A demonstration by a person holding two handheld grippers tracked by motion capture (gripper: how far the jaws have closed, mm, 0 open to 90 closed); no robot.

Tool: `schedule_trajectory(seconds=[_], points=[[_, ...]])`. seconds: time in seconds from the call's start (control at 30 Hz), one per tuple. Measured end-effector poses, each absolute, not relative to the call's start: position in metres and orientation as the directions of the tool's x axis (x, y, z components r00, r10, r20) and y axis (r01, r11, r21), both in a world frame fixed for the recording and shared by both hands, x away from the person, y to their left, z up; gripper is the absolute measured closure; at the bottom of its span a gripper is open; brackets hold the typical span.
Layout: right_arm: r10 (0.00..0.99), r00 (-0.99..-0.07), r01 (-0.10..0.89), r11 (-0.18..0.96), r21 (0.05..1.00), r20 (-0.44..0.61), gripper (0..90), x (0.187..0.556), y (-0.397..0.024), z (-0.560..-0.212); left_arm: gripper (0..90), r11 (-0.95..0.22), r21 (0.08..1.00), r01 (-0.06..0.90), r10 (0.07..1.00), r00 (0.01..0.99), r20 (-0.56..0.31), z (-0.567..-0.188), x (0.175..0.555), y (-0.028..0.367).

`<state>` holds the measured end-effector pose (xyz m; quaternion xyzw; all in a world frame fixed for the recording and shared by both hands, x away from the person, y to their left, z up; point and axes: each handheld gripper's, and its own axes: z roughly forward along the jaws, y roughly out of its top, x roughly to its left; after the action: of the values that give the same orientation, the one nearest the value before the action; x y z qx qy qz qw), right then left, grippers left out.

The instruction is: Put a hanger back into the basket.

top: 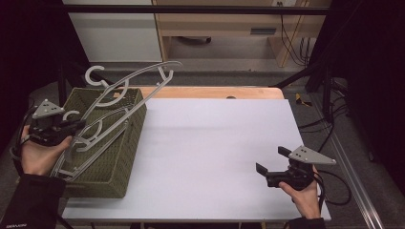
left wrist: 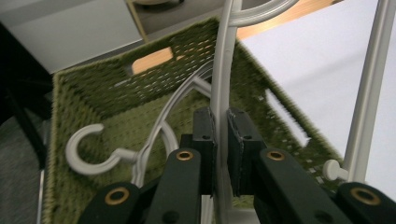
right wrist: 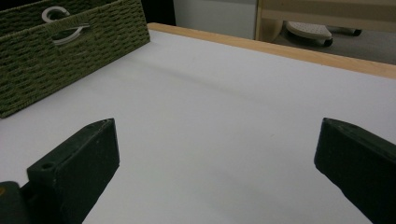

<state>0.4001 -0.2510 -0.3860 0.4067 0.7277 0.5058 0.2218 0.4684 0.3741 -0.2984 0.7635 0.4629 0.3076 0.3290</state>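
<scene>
Hangers [top: 122, 90] fill the green woven basket [top: 125, 157] at the left of the white surface [top: 210, 152], several pale plastic ones leaning together so that their hooks and arms stick out past the far rim. The left tongs [top: 76, 126] sit over the basket's near-left side and are clamped on one hanger; in the left gripper view the two black jaws pinch a thin white bar [left wrist: 220, 116] between them, low on the hanger's arm, with another hanger's hook [left wrist: 86, 151] lying loose in the basket beside it. Gripping a narrow straight stretch like this probably gives the jaws a firm hold and lets the hanger be drawn out lengthwise, though the neighbours' hooks look liable to snag.

The right tongs [top: 273, 164] rest near the surface's right front, well apart from the basket, with jaws spread wide and nothing between them. They seem parked clear of the open middle, perhaps ready to take the hanger's other end.
</scene>
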Motion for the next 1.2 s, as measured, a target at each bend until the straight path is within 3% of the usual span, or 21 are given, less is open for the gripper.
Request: schedule_trajectory(seconds=[1.2], points=[[0.815, -0.572, 0.374, 0.162, 0.913, 0.090, 0.2, 0.401, -0.249, -0.387, 82.7, -0.357, 0.704, 0.614, 0.934, 0.258, 0.249, -0.341, 0.460, 0.449]])
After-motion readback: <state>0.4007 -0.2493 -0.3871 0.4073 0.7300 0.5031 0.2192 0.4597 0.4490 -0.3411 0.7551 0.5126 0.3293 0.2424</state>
